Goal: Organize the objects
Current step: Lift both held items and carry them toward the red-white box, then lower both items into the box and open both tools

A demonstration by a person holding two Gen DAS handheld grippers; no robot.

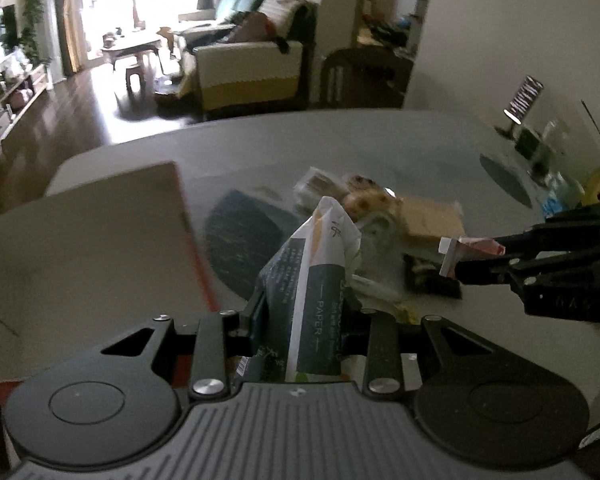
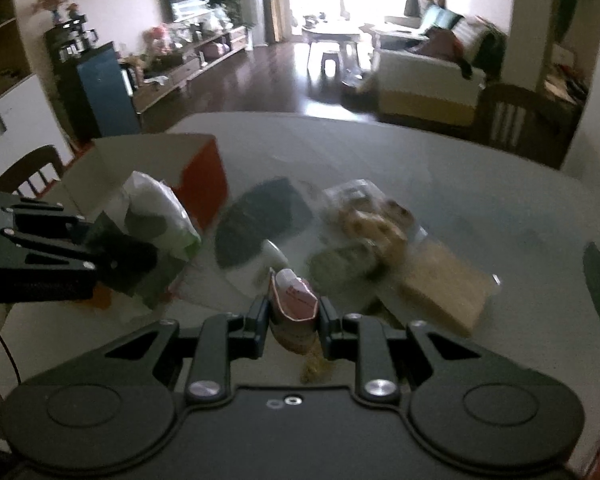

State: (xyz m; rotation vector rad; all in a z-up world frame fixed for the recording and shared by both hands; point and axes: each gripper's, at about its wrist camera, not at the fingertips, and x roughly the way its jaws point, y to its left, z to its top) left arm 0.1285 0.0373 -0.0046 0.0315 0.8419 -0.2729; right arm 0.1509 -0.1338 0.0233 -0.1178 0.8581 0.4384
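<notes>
My left gripper (image 1: 306,312) is shut on a white and dark green paper tissue pack (image 1: 314,280), held above the table. The same tissue pack (image 2: 156,216) shows at the left of the right wrist view, with the left gripper (image 2: 112,260) around it. My right gripper (image 2: 294,312) is shut on a small pink and white packet (image 2: 294,300). In the left wrist view that packet (image 1: 470,248) sits in the right gripper (image 1: 454,258) at the right edge. An open cardboard box (image 1: 88,248) with red sides lies at the left, and the same box (image 2: 160,164) shows beyond the tissue pack.
On the grey table (image 2: 460,184) lie a bag of cookies (image 2: 374,220), a brown cardboard piece (image 2: 444,284), a dark snack packet (image 1: 432,280) and dark round mats (image 2: 260,216). Bottles and a small sign (image 1: 524,98) stand at the far right. A chair (image 1: 362,76) stands behind the table.
</notes>
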